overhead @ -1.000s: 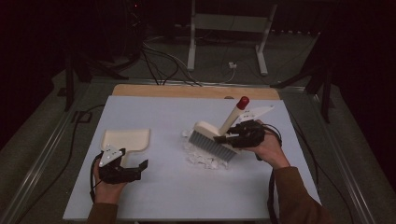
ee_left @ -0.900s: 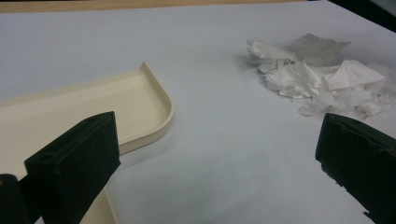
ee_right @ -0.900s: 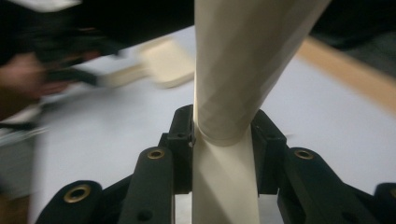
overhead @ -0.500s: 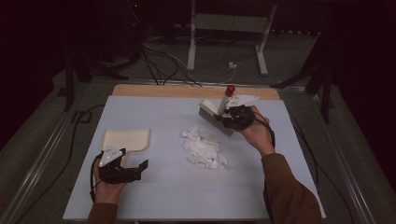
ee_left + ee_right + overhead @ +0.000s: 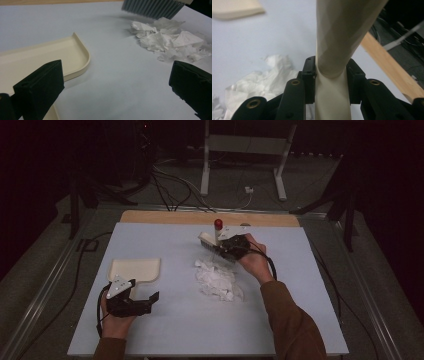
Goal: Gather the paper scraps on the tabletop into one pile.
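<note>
We saw the right gripper (image 5: 231, 246) clamped on the brush (image 5: 210, 240); in the right gripper view both jaws pinched the cream handle (image 5: 337, 50) from either side, handle running up out of frame. In the high view the brush sat at the far side of the paper scraps (image 5: 218, 281), red handle tip (image 5: 218, 224) pointing up, head tilted toward the table's far edge. From the left gripper view the grey bristles (image 5: 153, 8) hung just above the table (image 5: 170, 330), at the far edge of the scrap pile (image 5: 172, 42); we couldn't tell whether they touched the paper.

The left gripper (image 5: 137, 304) had its jaws wide apart, holding nothing. It sat near the table's front left, just in front of the cream dustpan (image 5: 135, 269). In the left gripper view the dustpan (image 5: 50, 57) lay flat, its rounded corner between the jaws' line and the scraps, one jaw overlapping its near edge in the frame; contact unclear.

Scraps were crumpled white paper, bunched in one pile mid-table, well apart from the dustpan. The wooden strip (image 5: 200, 218) ran along the table's far edge, behind the brush.
</note>
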A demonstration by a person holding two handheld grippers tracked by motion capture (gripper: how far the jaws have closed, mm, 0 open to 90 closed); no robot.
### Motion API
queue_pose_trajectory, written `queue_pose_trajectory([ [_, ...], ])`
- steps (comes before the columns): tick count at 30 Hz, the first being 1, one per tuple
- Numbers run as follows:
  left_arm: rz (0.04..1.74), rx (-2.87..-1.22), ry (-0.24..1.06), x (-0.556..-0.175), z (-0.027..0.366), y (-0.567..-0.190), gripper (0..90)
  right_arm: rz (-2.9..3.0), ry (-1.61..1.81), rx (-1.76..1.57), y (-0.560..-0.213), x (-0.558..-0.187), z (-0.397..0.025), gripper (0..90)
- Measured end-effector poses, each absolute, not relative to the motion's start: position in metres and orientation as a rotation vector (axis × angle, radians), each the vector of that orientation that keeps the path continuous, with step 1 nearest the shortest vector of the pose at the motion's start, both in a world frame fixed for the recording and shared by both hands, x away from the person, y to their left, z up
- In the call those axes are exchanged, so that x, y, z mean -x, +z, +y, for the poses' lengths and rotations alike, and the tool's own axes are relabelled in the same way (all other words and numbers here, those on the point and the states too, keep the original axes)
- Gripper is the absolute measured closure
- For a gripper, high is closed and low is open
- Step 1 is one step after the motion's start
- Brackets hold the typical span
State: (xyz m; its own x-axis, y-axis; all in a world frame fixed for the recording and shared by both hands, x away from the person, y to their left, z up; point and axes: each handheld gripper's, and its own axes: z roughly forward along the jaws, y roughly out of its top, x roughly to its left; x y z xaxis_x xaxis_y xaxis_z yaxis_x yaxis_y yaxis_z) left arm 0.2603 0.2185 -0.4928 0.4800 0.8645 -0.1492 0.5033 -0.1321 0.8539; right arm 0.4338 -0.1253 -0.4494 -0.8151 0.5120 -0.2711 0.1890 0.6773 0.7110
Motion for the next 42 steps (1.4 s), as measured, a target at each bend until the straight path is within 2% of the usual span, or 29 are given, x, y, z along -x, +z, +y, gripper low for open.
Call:
queue_pose_trajectory([
  [6, 1.163, -1.78, 0.483, -0.26, 0.221, -0.493, 0.8, 2.549, 0.914, -0.405, -0.459, -0.426, -0.117, 67.4],
  [17, 1.165, -1.781, 0.484, -0.26, 0.219, -0.493, 0.7, 2.655, 0.918, -0.302, -0.453, -0.408, -0.132, 67.3],
  [42, 1.166, -1.784, 0.485, -0.26, 0.219, -0.493, 0.8, 2.485, 1.119, -0.559, -0.436, -0.412, -0.158, 67.3],
])
